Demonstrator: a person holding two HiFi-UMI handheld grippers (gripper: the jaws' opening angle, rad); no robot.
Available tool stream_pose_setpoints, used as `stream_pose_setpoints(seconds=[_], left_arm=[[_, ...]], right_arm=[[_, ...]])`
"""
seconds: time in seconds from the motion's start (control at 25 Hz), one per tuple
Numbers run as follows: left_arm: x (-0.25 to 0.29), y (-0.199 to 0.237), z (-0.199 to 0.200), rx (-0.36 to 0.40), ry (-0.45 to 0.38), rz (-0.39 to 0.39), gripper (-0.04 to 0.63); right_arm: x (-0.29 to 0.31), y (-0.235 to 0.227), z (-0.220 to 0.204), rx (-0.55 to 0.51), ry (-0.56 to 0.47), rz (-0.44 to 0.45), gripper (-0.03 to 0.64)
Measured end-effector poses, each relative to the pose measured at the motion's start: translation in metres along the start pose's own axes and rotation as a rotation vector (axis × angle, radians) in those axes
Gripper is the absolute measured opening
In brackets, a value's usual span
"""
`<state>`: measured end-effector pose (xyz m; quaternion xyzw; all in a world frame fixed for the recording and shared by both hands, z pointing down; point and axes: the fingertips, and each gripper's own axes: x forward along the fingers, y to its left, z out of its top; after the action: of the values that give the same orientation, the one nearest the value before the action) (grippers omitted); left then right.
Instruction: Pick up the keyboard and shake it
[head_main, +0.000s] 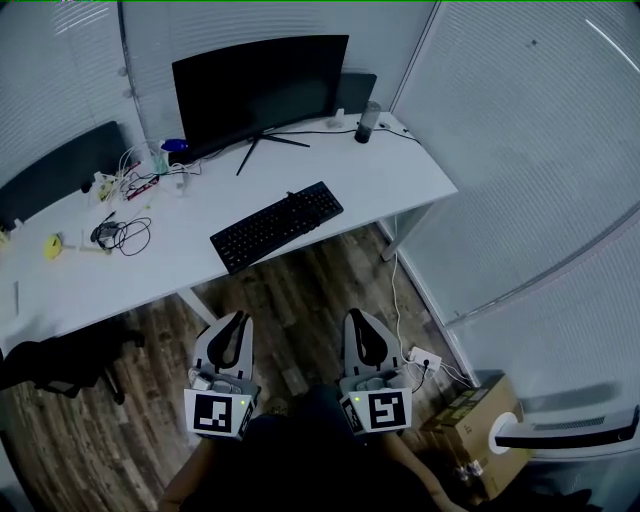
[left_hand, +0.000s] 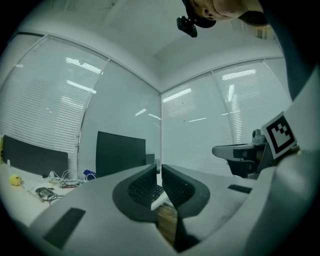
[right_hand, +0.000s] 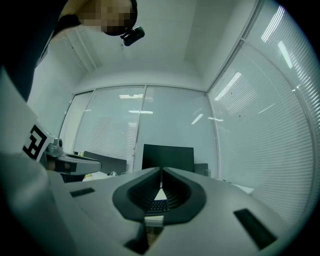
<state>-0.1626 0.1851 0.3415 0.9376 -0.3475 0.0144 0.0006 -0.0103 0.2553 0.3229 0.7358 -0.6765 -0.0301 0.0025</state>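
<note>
A black keyboard (head_main: 277, 226) lies slanted near the front edge of the white desk (head_main: 380, 180). Both grippers hang over the wooden floor, well short of the desk. My left gripper (head_main: 236, 318) is shut with nothing between its jaws. My right gripper (head_main: 356, 316) is likewise shut and empty. In the left gripper view the jaws of the left gripper (left_hand: 159, 167) meet, and part of the keyboard (left_hand: 158, 190) shows behind them. Through the right gripper (right_hand: 161, 171) a patch of the keyboard (right_hand: 159, 205) shows low in the gap.
A black monitor (head_main: 260, 90) stands at the desk's back, a dark cylinder (head_main: 367, 122) to its right. Cables and small items (head_main: 120, 232) lie on the left part. A cardboard box (head_main: 475, 432) and a power strip (head_main: 424, 358) sit on the floor at right, a black chair (head_main: 55, 360) at left.
</note>
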Motion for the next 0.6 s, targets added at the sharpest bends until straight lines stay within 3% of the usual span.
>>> stream_pose_setpoints(seconds=[0.32, 0.48, 0.6], left_arm=[[0.032, 0.037, -0.021, -0.029, 0.036, 0.072, 0.027], [0.060, 0.057, -0.031, -0.030, 0.017, 0.130, 0.028], [0.087, 0.074, -0.038, -0.045, 0.047, 0.199, 0.028]], right_arm=[[0.073, -0.003, -0.013, -0.003, -0.008, 0.089, 0.029], [0.121, -0.010, -0.020, -0.009, -0.023, 0.170, 0.029], [0.162, -0.020, -0.030, -0.014, -0.017, 0.247, 0.029]])
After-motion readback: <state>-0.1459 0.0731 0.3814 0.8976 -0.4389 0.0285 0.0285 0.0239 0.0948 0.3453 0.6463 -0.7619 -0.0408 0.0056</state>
